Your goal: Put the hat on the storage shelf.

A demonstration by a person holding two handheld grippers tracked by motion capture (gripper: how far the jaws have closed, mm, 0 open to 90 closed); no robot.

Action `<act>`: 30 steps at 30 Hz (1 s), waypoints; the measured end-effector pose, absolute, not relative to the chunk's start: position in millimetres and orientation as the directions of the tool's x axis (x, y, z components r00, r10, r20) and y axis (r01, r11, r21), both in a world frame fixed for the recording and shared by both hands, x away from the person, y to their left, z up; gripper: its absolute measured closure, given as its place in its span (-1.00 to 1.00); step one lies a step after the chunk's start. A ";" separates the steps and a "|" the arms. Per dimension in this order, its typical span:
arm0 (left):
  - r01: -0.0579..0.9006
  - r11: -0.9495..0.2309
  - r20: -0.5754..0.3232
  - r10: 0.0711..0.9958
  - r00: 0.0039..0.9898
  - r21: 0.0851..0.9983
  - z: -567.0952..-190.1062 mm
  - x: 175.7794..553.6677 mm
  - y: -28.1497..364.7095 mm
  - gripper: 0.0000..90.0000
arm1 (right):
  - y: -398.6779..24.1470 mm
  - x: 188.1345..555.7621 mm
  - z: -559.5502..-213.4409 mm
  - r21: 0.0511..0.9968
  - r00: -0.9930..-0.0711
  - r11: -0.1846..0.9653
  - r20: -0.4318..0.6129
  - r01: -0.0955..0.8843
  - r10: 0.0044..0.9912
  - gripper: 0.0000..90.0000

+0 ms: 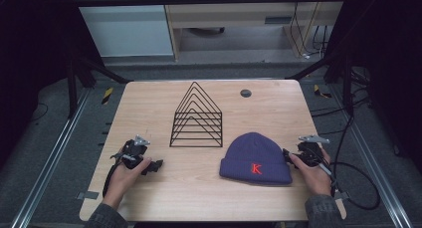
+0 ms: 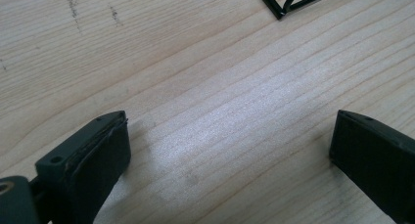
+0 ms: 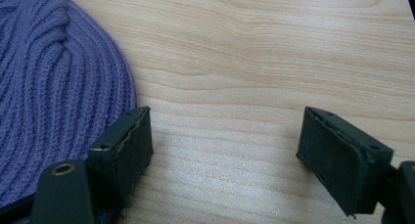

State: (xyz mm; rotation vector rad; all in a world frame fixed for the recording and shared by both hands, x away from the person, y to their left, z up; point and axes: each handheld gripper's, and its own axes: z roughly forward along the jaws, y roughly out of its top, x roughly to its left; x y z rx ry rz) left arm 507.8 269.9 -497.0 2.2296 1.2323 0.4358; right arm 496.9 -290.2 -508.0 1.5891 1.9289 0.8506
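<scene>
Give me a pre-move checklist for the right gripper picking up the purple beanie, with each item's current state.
1. Right gripper open: ok, its jaws stand wide apart over bare wood.
2. Right gripper empty: ok, nothing between its jaws.
3. Beanie within reach: ok, it lies flat right beside the right gripper; in the right gripper view the knit runs alongside one jaw.
4. Beanie between the jaws: not ok, it lies outside the gap, so the gripper must shift toward it.
5. Left gripper out of the way: ok, open, empty, across the table from the beanie.
6. Wire rack clear of the beanie: ok, a gap separates them.
</scene>
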 end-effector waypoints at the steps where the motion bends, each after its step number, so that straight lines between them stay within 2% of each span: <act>1: 0.671 -0.428 0.017 0.850 0.527 0.605 -497.0 507.8 269.9 -1.00 | -290.2 496.9 -508.0 0.731 -0.197 0.125 0.013 0.671 0.980 -0.55; 8: 0.671 -0.432 0.018 0.849 0.529 0.602 -497.5 507.0 268.9 -1.00 | -290.5 497.3 -506.6 0.721 -0.198 0.130 0.011 0.681 0.980 -0.54; 16: 0.670 -0.429 0.016 0.849 0.528 0.607 -497.9 506.3 269.1 -1.00 | -287.4 505.2 -481.6 0.707 -0.216 0.180 -0.039 0.684 0.976 -0.37; 22: 0.671 -0.430 0.016 0.849 0.529 0.604 -497.7 506.4 268.9 -1.00 | -271.0 535.0 -448.5 0.644 -0.318 0.274 -0.050 0.714 0.947 -0.24; 26: 0.671 -0.429 0.016 0.849 0.529 0.605 -497.7 506.3 269.0 -1.00 | -251.3 549.9 -438.1 0.623 -0.392 0.339 -0.057 0.705 0.918 -0.09; 27: 0.671 -0.430 0.017 0.848 0.529 0.604 -497.7 506.4 269.0 -1.00 | -237.8 556.0 -434.6 0.615 -0.438 0.379 -0.060 0.691 0.897 -0.02; 29: 0.671 -0.430 0.016 0.849 0.529 0.604 -497.7 506.4 268.9 -1.00 | -233.8 557.8 -434.1 0.615 -0.452 0.388 -0.057 0.687 0.890 0.02; 30: 0.672 -0.428 0.015 0.849 0.528 0.604 -497.7 506.2 268.8 -1.00 | -222.0 562.7 -434.8 0.609 -0.487 0.409 -0.043 0.679 0.872 0.11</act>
